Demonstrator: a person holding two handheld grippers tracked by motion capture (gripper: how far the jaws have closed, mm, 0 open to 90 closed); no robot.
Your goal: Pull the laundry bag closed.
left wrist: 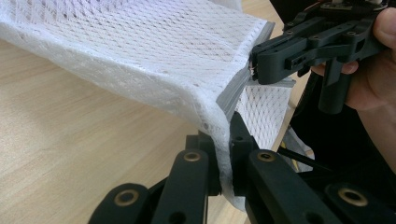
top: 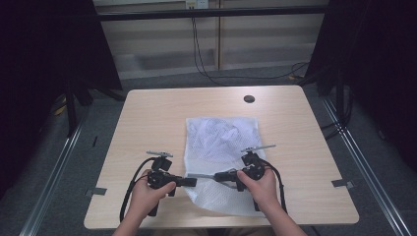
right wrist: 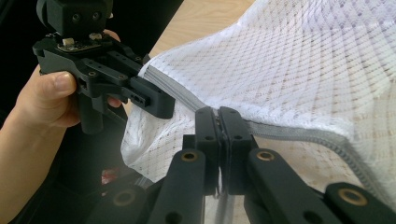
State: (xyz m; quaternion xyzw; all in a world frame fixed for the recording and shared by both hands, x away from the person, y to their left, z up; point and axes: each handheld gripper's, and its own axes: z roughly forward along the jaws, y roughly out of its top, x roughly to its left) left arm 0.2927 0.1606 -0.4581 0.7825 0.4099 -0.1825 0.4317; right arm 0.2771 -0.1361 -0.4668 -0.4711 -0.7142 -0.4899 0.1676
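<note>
Pinching the white mesh laundry bag (top: 221, 147) at its grey zipper (right wrist: 299, 133) near the wooden table's (top: 147, 123) front edge, both closed grippers, left (top: 189, 182) and right (top: 220, 175), probably needed to slide apart next.

A lab or recording studio, not a home: a plain light-wood table (top: 162, 113) stands alone on grey carpet (top: 98, 162), with black curtains (top: 49, 44) hanging beyond its left and right edges. Metal rails (top: 54, 172) run along the floor on both sides, and black cables (top: 206, 69) trail from a wall socket (top: 196, 4) down behind the table's far edge. A black horizontal bar (top: 211, 14) crosses the pale wall behind.
</note>
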